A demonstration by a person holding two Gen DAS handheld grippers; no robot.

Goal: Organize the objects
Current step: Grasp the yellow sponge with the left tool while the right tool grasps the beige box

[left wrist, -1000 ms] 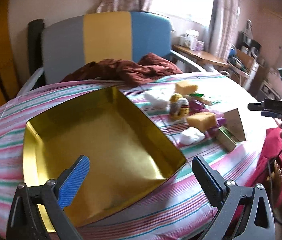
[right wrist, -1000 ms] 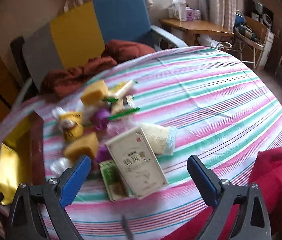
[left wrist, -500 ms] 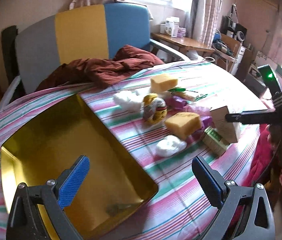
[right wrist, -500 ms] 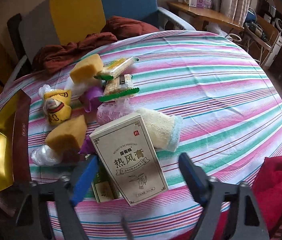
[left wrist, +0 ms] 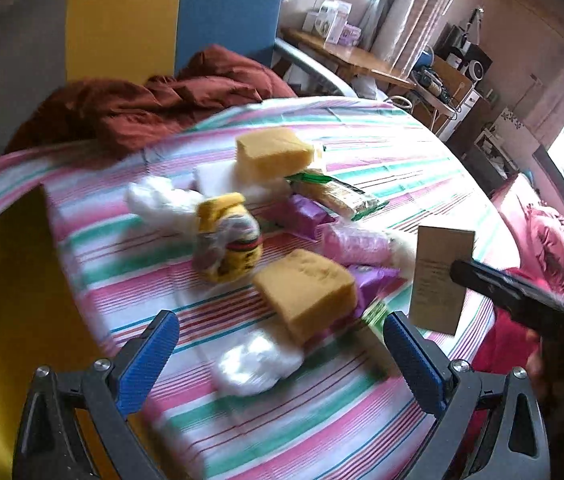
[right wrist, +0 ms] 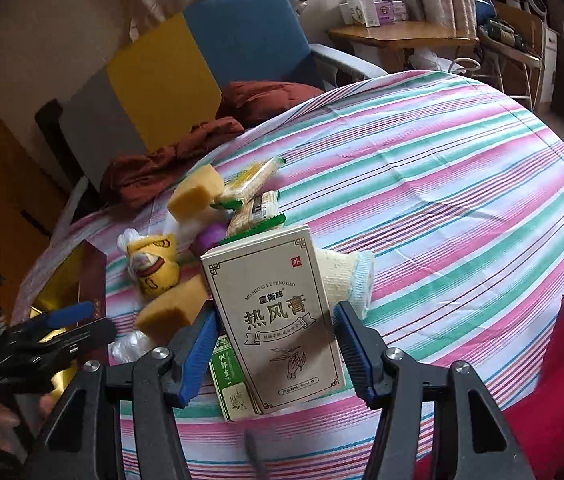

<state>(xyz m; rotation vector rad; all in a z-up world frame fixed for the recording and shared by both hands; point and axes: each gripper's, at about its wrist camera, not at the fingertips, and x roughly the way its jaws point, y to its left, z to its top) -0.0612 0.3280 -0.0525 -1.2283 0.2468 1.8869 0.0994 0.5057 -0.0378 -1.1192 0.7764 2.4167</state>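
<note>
A heap of small items lies on the striped table: yellow sponges [left wrist: 306,294], a white bag [left wrist: 254,364], a yellow pouch [left wrist: 228,240], purple packets and biscuit packs. My right gripper [right wrist: 276,350] is shut on a beige medicine box [right wrist: 278,320] and holds it tilted up off the table; the box also shows in the left wrist view [left wrist: 440,278]. A green box [right wrist: 230,384] lies under it. My left gripper [left wrist: 278,356] is open and empty above the white bag. The gold tin [left wrist: 6,300] sits at the left.
A red-brown cloth [left wrist: 150,100] lies at the table's far edge before a grey, yellow and blue chair [right wrist: 186,76]. A red garment [right wrist: 562,400] hangs at the near right edge. A rolled cream cloth [right wrist: 346,276] lies behind the box.
My right gripper has closed on the beige box and lifted its end up. My left gripper has swung right, from above the gold tin to above the heap.
</note>
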